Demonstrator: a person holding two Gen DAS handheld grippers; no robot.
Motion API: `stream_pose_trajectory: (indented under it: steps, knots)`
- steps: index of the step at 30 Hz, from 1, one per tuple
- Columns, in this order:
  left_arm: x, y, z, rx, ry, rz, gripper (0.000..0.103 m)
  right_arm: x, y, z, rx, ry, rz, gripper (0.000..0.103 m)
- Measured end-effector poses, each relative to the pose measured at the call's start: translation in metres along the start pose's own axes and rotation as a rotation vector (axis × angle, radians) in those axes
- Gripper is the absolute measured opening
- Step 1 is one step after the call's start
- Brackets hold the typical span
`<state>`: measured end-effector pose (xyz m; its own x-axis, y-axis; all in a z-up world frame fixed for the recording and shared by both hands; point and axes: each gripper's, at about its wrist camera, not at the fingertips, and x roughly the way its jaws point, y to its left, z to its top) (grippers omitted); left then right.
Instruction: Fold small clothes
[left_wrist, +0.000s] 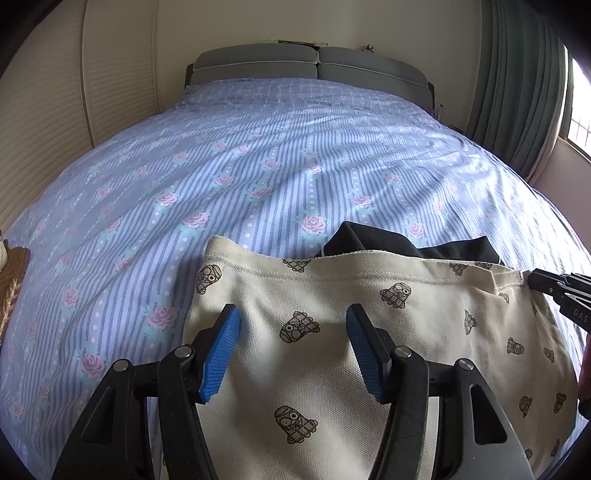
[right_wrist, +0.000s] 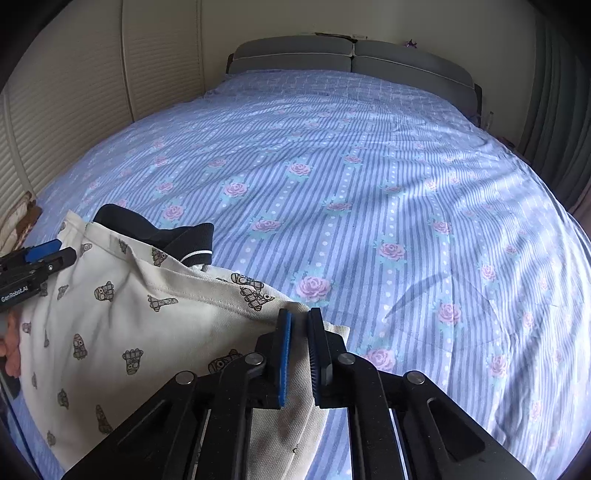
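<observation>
Right gripper (right_wrist: 299, 354) pinches the cream printed shirt's (right_wrist: 122, 332) corner at lower left, left gripper (left_wrist: 293, 347) hovers wide open above it on the bed (right_wrist: 369, 184), folding looks barely underway.

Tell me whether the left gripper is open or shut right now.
Open. The left gripper has its blue pads set wide apart over the cream shirt, with cloth showing between them and nothing pinched.

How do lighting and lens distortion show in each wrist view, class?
Left wrist view: daylight glares at the window, the bedspread bulges like a dome, and the open left gripper shadows the cream shirt. Right wrist view: black corners, soft shadow bands over the bedspread.
</observation>
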<state>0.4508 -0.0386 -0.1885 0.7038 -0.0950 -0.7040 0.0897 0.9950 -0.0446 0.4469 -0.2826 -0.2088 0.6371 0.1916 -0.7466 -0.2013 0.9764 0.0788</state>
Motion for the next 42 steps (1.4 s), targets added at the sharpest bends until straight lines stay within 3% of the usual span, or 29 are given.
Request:
stream_pose_trajectory:
  steps: [9,16,23,27,30,32,34,42]
  knots:
    - [0.002,-0.001,-0.001,0.003,0.005,0.003,0.059,0.000,-0.010,-0.004,0.042,-0.002,-0.052,0.004]
    - [0.004,0.008,-0.001,-0.009,0.008,0.026,0.059,-0.016,-0.006,-0.007,0.073,-0.041,-0.085,0.029]
    - [0.006,0.018,0.000,-0.009,0.022,0.068,0.059,-0.006,0.000,-0.015,0.079,0.015,-0.142,0.029]
    - [-0.013,0.016,0.001,0.021,-0.005,0.068,0.059,-0.034,0.008,-0.015,0.088,-0.030,-0.150,0.030]
    - [-0.033,0.020,-0.001,-0.028,-0.011,0.031,0.059,-0.064,0.014,-0.022,0.109,-0.064,-0.163,0.046]
    - [-0.048,0.019,-0.008,-0.036,-0.014,0.009,0.060,-0.084,0.016,-0.031,0.142,-0.085,-0.145,0.057]
    - [-0.061,0.015,-0.018,-0.016,-0.007,0.025,0.060,-0.100,0.016,-0.044,0.185,-0.093,-0.130,0.061]
    - [-0.085,0.001,-0.041,-0.021,0.031,0.051,0.060,-0.110,-0.004,-0.079,0.335,-0.070,0.064,0.062]
